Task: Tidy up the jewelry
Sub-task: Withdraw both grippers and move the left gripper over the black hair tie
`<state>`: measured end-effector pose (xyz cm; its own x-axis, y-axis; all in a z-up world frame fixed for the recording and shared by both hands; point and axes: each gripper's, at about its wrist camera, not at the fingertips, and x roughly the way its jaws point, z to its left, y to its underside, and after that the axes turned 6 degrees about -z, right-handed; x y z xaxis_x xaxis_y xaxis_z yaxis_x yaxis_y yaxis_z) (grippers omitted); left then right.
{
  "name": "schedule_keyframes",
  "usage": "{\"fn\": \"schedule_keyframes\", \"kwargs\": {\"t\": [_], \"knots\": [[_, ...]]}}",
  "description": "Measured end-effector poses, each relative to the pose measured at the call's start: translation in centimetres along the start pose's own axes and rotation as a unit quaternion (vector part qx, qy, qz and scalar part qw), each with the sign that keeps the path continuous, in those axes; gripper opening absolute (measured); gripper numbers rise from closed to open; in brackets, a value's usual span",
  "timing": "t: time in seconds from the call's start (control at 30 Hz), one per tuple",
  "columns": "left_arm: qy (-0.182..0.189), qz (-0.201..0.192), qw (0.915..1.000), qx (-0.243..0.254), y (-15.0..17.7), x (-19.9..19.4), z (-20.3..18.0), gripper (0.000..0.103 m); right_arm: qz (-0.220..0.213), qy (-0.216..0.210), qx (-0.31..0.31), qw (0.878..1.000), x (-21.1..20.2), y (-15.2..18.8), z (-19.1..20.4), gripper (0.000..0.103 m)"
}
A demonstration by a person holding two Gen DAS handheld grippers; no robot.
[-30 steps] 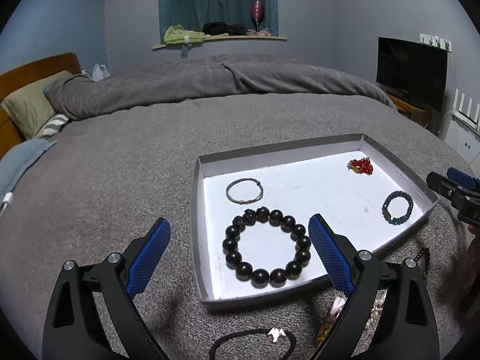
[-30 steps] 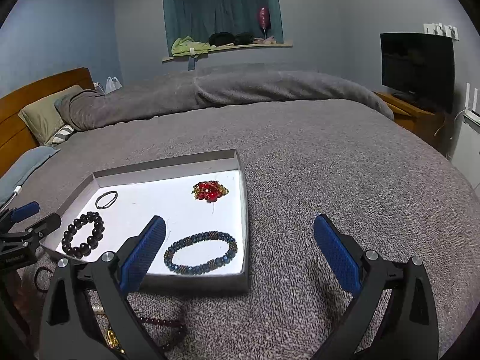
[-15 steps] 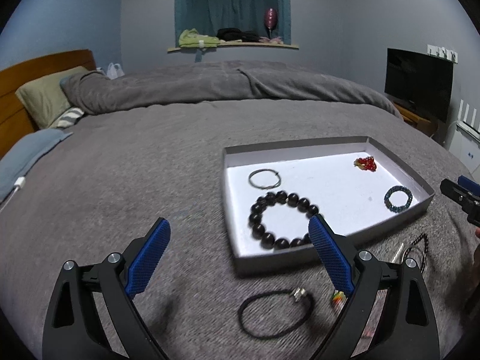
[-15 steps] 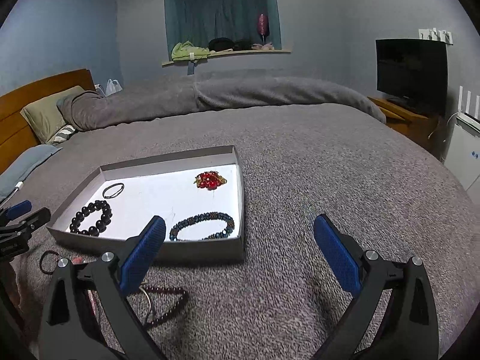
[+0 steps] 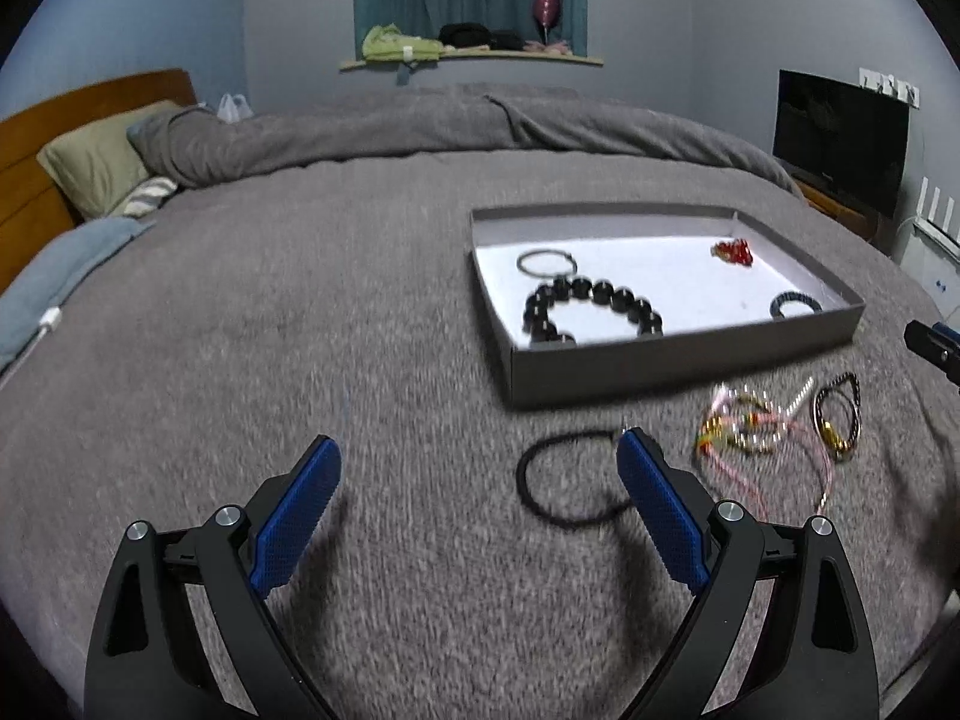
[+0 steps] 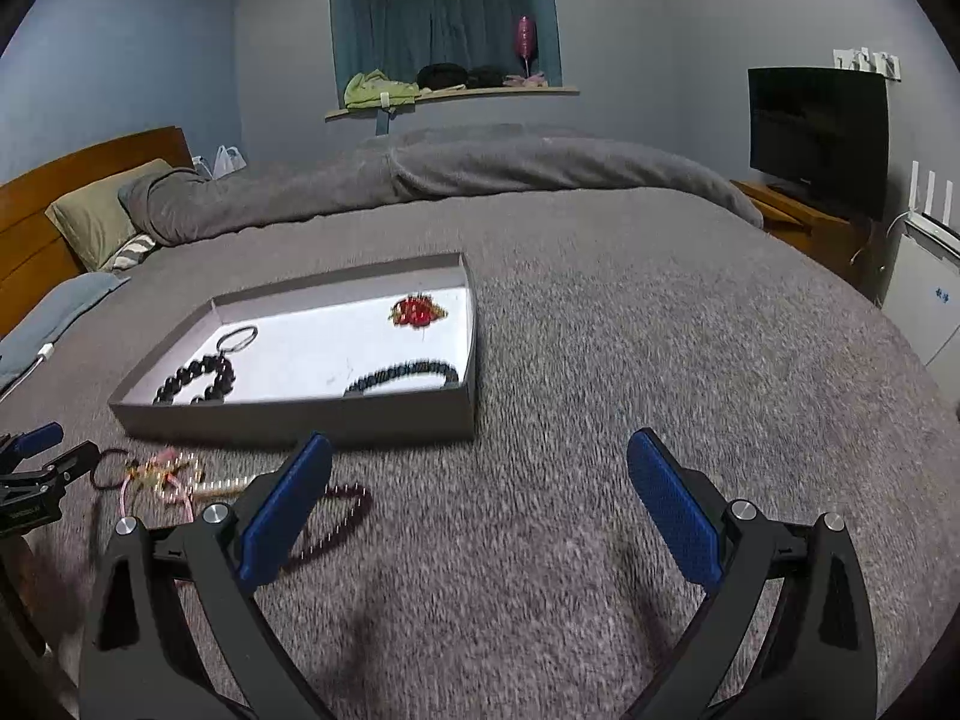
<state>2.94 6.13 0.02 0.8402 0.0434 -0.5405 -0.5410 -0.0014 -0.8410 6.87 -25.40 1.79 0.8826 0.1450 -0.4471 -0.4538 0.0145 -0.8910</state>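
A shallow grey tray [image 5: 660,354] [image 6: 300,417] with a white floor rests on the grey bedspread. Inside lie a large black bead bracelet [image 5: 591,306] [image 6: 195,381], a thin silver ring bracelet [image 5: 546,262] [image 6: 237,338], a red ornament [image 5: 732,252] [image 6: 417,311] and a dark blue bead bracelet [image 5: 795,304] [image 6: 402,375]. In front of the tray lie a black cord loop [image 5: 570,480], a pink and gold tangle [image 5: 750,426] [image 6: 159,477] and a dark bead strand [image 5: 840,414] [image 6: 336,516]. My left gripper [image 5: 477,510] is open over the bedspread, left of the cord loop. My right gripper [image 6: 480,504] is open, right of the bead strand.
A rumpled grey duvet [image 5: 450,126] and pillows [image 5: 96,168] lie at the far side of the bed, by a wooden headboard [image 5: 36,138]. A television [image 6: 816,138] stands on a low cabinet at the right. A window ledge [image 6: 450,93] holds small items.
Both grippers have drawn back from the tray and lowered, so the tray looks smaller and the loose pieces in front of it have come into view. Both stay open.
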Motion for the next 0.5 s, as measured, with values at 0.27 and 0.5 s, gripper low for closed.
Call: {"fn": "schedule_keyframes", "kwargs": {"t": [0.27, 0.5], "knots": [[-0.007, 0.006, 0.9998, 0.020, 1.1, 0.0, -0.4, 0.093, 0.036, -0.024, 0.002, 0.999, 0.1, 1.8, 0.6, 0.097], [-0.002, 0.006, 0.9998, 0.021, 1.3, -0.1, -0.5, 0.093, 0.039, -0.033, -0.033, 0.998, 0.2, 2.4, 2.7, 0.097]]}}
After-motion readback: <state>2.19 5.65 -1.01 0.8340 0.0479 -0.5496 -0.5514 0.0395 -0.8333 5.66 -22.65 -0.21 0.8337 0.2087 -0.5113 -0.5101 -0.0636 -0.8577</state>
